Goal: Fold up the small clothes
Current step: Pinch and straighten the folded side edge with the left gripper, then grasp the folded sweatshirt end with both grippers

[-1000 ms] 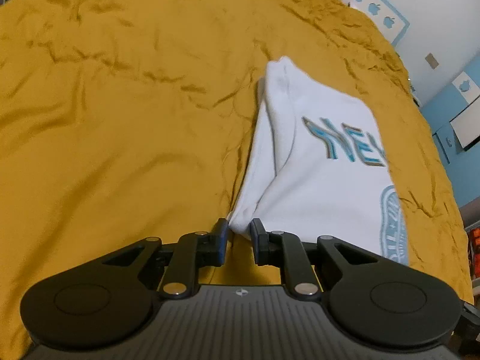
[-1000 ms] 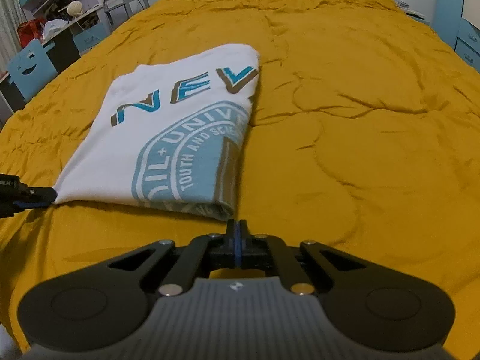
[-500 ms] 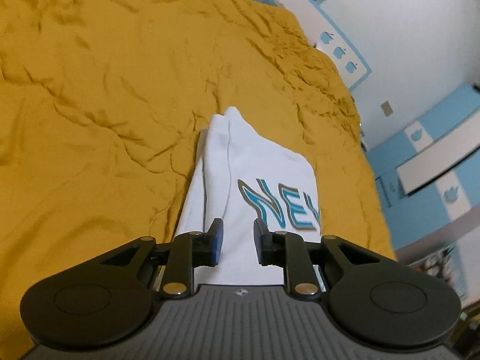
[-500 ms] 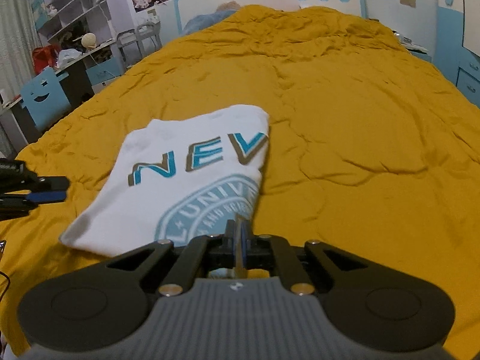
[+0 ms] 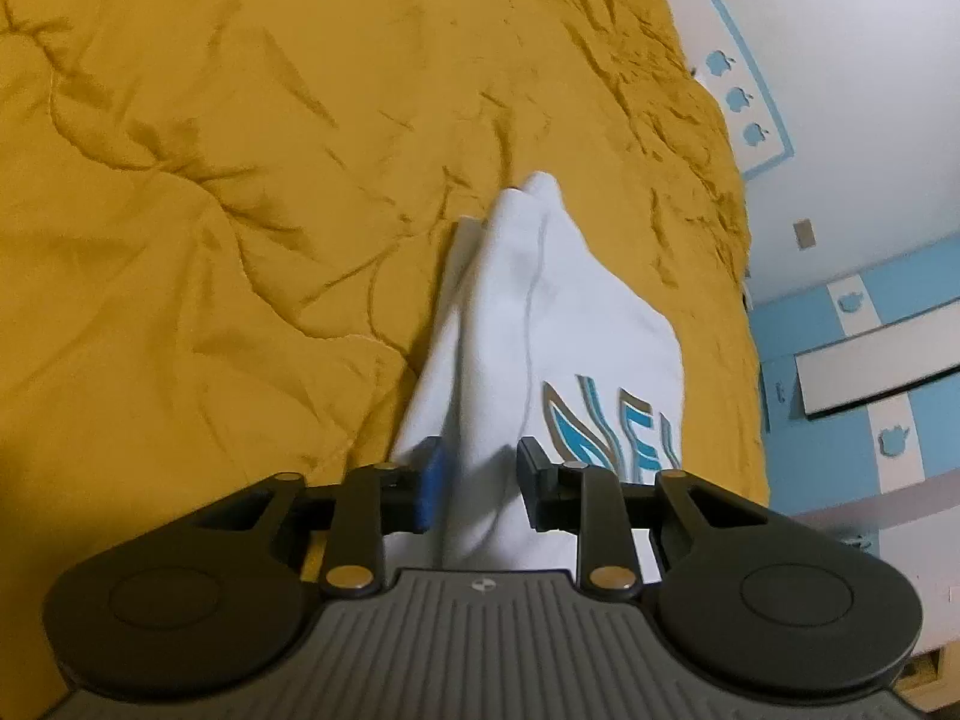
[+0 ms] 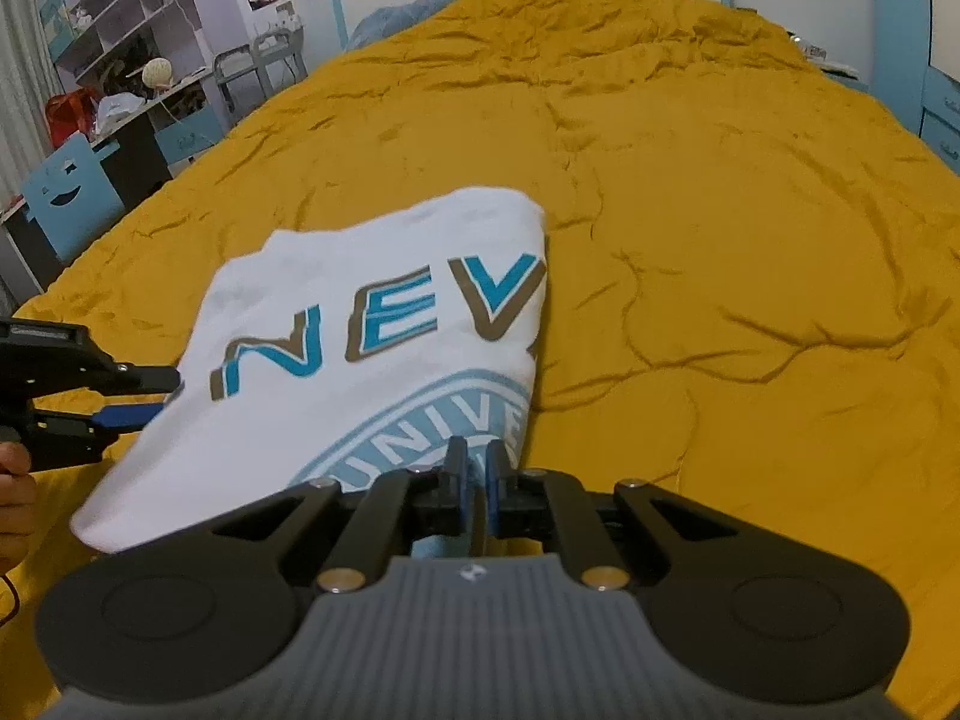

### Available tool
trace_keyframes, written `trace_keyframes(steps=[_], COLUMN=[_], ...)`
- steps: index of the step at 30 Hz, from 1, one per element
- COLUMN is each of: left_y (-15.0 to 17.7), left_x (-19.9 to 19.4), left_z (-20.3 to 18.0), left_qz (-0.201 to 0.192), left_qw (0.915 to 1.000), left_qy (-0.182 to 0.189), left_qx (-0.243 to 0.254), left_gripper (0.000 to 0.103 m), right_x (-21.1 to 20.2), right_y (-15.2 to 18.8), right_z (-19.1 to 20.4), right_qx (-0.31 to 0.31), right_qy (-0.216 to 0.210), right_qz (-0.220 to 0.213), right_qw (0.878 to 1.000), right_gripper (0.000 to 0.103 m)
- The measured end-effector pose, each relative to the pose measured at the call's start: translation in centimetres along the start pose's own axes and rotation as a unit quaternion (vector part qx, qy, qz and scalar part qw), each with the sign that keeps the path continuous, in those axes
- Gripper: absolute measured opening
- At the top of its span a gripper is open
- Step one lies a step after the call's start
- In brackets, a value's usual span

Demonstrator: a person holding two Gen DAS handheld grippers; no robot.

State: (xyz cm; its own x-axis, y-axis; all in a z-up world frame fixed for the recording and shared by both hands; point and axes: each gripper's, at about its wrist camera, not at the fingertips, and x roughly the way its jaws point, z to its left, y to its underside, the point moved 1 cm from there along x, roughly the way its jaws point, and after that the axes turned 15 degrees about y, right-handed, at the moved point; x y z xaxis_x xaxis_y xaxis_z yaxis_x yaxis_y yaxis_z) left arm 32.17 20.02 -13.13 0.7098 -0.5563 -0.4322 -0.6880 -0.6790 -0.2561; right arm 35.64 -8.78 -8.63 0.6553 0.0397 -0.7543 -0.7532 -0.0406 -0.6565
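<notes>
Left claw [image 5: 477,483] released shirt [image 6: 384,324] — now agape.

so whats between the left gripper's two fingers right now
Only the white shirt: in the left wrist view its near edge runs through the gap of the open left gripper, with neither pad visibly pressing it.

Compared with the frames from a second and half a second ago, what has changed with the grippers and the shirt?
The left gripper has let go: its jaws, shut on the corner of the folded white T-shirt a second ago, now stand open around the cloth. The right gripper has moved forward onto the shirt's near edge, jaws almost closed. Both cameras have tilted up. The shirt stays folded on the yellow bedspread.
</notes>
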Motion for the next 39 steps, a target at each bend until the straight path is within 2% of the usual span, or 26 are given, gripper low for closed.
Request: trace_keyframes(steps=[1, 3, 4, 7, 9, 11, 14, 15, 17, 20, 23, 24, 25, 26, 27, 29, 31, 34, 39], left_y=[-0.1, -0.2, -0.2, -0.2, -0.1, 0.3, 1.1, 1.3, 1.3, 0.8, -0.3, -0.7, -1.2, -1.7, -2.1, -2.7, -3.0, -3.4, -4.2], left_x=[0.1, 0.2, 0.2, -0.8, -1.1, -0.5, 1.8, 2.4, 2.8, 1.9, 0.1, -0.4, -0.9, -1.1, -1.3, -1.1, -0.5, 1.6, 3.2], left_z=[0.1, -0.2, -0.6, -3.2, -5.0, -6.1, -5.4, -4.8, -3.5, -3.3, -3.7, -3.7, -3.6, -3.3, -2.8, -1.9, -0.8, 0.3, 2.1], left_qz=[-0.001, 0.000, 0.000, -0.007, 0.006, 0.022, 0.051, 0.057, 0.062, 0.056, 0.032, 0.019, 0.008, -0.004, -0.014, -0.017, -0.021, -0.017, -0.013], left_qw=[1.0000, 0.9999, 0.9996, 0.9951, 0.9884, 0.9762, 0.9607, 0.9594, 0.9642, 0.9737, 0.9792, 0.9813, 0.9837, 0.9865, 0.9896, 0.9939, 0.9965, 0.9987, 0.9997], left_qy=[0.002, 0.009, 0.012, 0.020, -0.008, -0.061, -0.115, -0.123, -0.123, -0.107, -0.079, -0.066, -0.054, -0.043, -0.034, -0.017, -0.006, -0.007, 0.014], left_qx=[-0.003, 0.012, 0.027, 0.097, 0.151, 0.207, 0.247, 0.247, 0.226, 0.193, 0.184, 0.180, 0.171, 0.158, 0.139, 0.107, 0.081, 0.047, 0.016], left_gripper=[0.031, 0.020, 0.004, 0.003, 0.003, 0.003, 0.003, 0.003, 0.003, 0.005, 0.012, 0.026, 0.046, 0.056, 0.062, 0.064, 0.075, 0.075, 0.076], right_x=[0.2, 0.4, 0.4, 0.7, 0.9, 1.0, 1.2, 1.3, 1.6, 1.9, 1.5, 1.2, 1.0, 0.9, 1.1, 2.2, 3.5, 5.6, 8.9], right_y=[0.0, 0.1, 0.1, 0.2, 0.3, 0.4, 0.4, 0.4, 0.5, 0.3, -0.1, -0.3, -0.5, -0.8, -1.0, -1.6, -2.2, -2.9, -4.0], right_z=[0.0, 0.0, 0.0, 0.0, -0.1, -0.2, 0.0, 0.0, 0.0, -0.1, -0.7, -1.0, -1.3, -1.6, -1.8, -2.6, -3.9, -6.0, -7.6], right_qx=[0.000, 0.000, -0.001, -0.003, -0.001, 0.000, -0.007, -0.008, -0.009, -0.015, -0.003, 0.007, 0.015, 0.022, 0.027, 0.055, 0.106, 0.179, 0.229], right_qy=[-0.001, -0.003, -0.004, -0.004, -0.005, -0.008, -0.011, -0.011, -0.014, -0.017, -0.024, -0.030, -0.036, -0.036, -0.036, -0.050, -0.071, -0.100, -0.112], right_qz=[0.001, 0.000, 0.000, 0.002, 0.004, 0.005, 0.004, 0.004, 0.007, 0.011, 0.006, -0.003, -0.011, -0.016, -0.014, 0.001, 0.026, 0.056, 0.094], right_qw=[1.000, 1.000, 1.000, 1.000, 1.000, 1.000, 1.000, 1.000, 1.000, 1.000, 1.000, 1.000, 0.999, 0.999, 0.999, 0.997, 0.991, 0.977, 0.962], right_gripper=[0.003, 0.003, 0.003, 0.003, 0.003, 0.003, 0.003, 0.003, 0.003, 0.003, 0.006, 0.013, 0.028, 0.036, 0.043, 0.046, 0.060, 0.067, 0.067])
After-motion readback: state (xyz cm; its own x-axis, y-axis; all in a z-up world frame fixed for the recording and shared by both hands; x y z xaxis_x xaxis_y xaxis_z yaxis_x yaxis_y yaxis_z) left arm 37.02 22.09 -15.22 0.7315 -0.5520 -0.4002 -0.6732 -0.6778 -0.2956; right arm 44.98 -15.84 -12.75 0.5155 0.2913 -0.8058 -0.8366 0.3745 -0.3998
